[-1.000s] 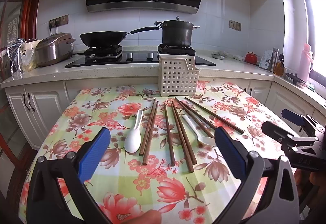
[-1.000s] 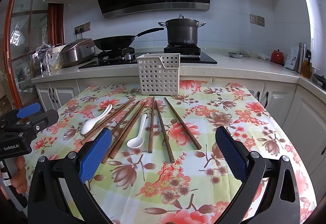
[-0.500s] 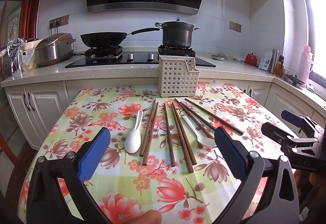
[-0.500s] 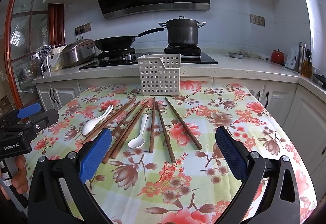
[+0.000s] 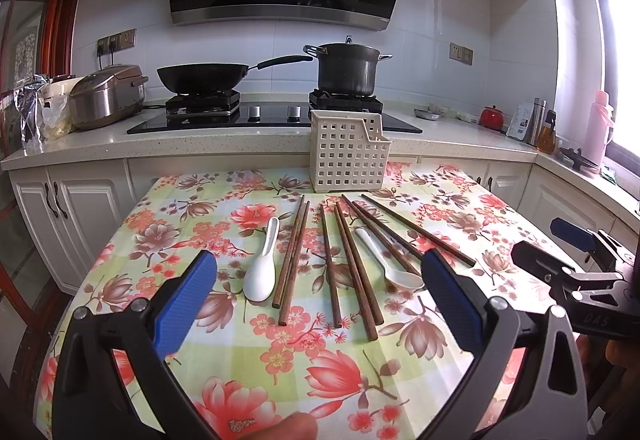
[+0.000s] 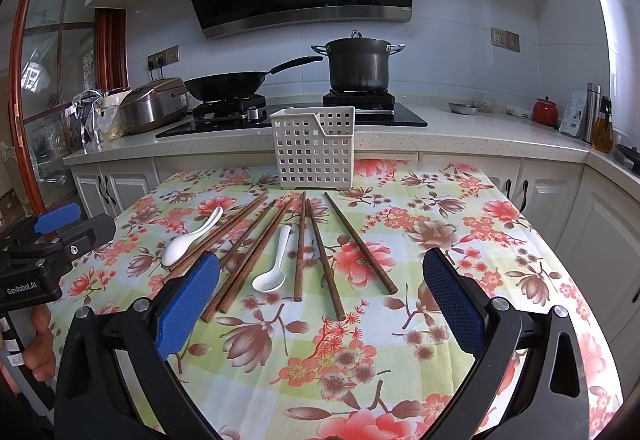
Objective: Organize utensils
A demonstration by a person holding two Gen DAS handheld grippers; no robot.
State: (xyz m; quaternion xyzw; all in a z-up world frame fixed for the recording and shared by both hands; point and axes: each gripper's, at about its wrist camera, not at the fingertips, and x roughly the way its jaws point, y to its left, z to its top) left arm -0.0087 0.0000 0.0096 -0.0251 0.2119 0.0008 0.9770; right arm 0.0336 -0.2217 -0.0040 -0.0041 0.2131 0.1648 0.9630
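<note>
Wok (image 5: 202, 77), pot (image 5: 347, 68), rice cooker (image 5: 106, 95)

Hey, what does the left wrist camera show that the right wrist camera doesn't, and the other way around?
Only the left wrist view shows the pink bottle by the window and the right tongs at its edge. Only the right wrist view shows the glass-paned door and the left tongs. Both show the white basket, two white spoons among the chopsticks, the wok and the pot.

Right hand-held gripper (image 6: 320, 292) gapes above chopsticks (image 6: 256, 254); white basket (image 6: 314, 147) stands beyond; two spoons (image 6: 274, 268) among them.
</note>
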